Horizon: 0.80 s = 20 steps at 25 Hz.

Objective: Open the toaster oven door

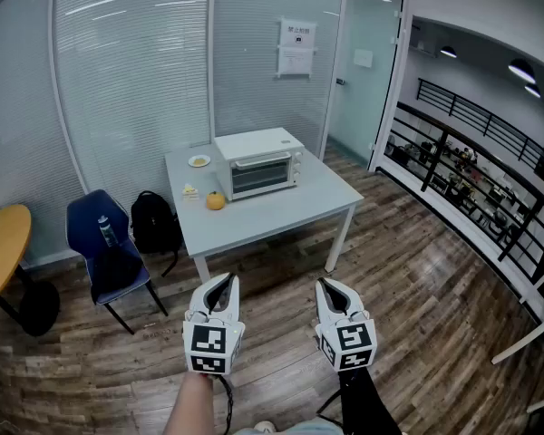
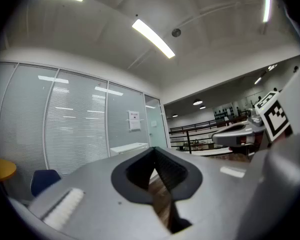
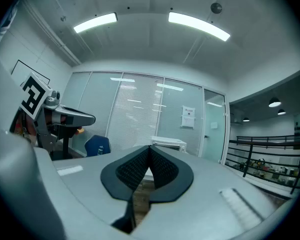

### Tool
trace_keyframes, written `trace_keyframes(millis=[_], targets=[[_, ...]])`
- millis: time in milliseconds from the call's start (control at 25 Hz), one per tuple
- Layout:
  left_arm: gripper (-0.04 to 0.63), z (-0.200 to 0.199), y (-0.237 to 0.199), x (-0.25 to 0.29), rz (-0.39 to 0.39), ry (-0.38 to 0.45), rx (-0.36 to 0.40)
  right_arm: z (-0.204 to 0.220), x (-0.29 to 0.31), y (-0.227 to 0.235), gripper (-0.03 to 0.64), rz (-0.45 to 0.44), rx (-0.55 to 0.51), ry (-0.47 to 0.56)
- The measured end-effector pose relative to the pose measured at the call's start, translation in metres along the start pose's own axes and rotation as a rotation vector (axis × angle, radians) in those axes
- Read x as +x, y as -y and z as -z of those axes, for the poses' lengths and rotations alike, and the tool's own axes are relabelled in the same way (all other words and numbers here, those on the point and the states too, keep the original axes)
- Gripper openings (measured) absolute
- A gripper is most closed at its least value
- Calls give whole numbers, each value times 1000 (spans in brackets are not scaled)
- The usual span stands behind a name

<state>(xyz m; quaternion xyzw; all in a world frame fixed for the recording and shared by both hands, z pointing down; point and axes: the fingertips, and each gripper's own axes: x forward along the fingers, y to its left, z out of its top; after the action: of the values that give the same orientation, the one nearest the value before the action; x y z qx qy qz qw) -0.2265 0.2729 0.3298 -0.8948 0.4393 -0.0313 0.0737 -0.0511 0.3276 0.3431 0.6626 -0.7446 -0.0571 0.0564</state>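
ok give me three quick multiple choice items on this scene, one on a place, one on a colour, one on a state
1. The orange fruit lies:
A on the floor
B on the table beside the toaster oven
C on top of the toaster oven

2. The chair next to the backpack is:
A red
B green
C blue

3. The toaster oven door is:
A shut
B hanging wide open
C taken off

Answers:
1 B, the fruit sits on the tabletop by the oven's front corner.
2 C, the chair's seat and back are both blue.
3 A, the door stands flush against the oven's front.
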Motion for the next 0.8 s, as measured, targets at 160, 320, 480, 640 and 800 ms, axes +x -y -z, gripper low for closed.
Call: trace_keyframes(millis=[160,320,480,640,800], targets=[[58,-2,-5,-2,-13,6,-1,-1,1,-1,2,8,0,2],[58,3,-2,-2,4,0,-4,-1,0,0,2,17,-3,7],[58,4,0,-4,7,1,-10,-4,-4,3,2,23,16,37],[58,8,-1,1,4,2,-18,0,-1,3,2,11,14,40],[58,16,-4,18,-1,-8,-39,10,16,2,2,-23,-21,30]])
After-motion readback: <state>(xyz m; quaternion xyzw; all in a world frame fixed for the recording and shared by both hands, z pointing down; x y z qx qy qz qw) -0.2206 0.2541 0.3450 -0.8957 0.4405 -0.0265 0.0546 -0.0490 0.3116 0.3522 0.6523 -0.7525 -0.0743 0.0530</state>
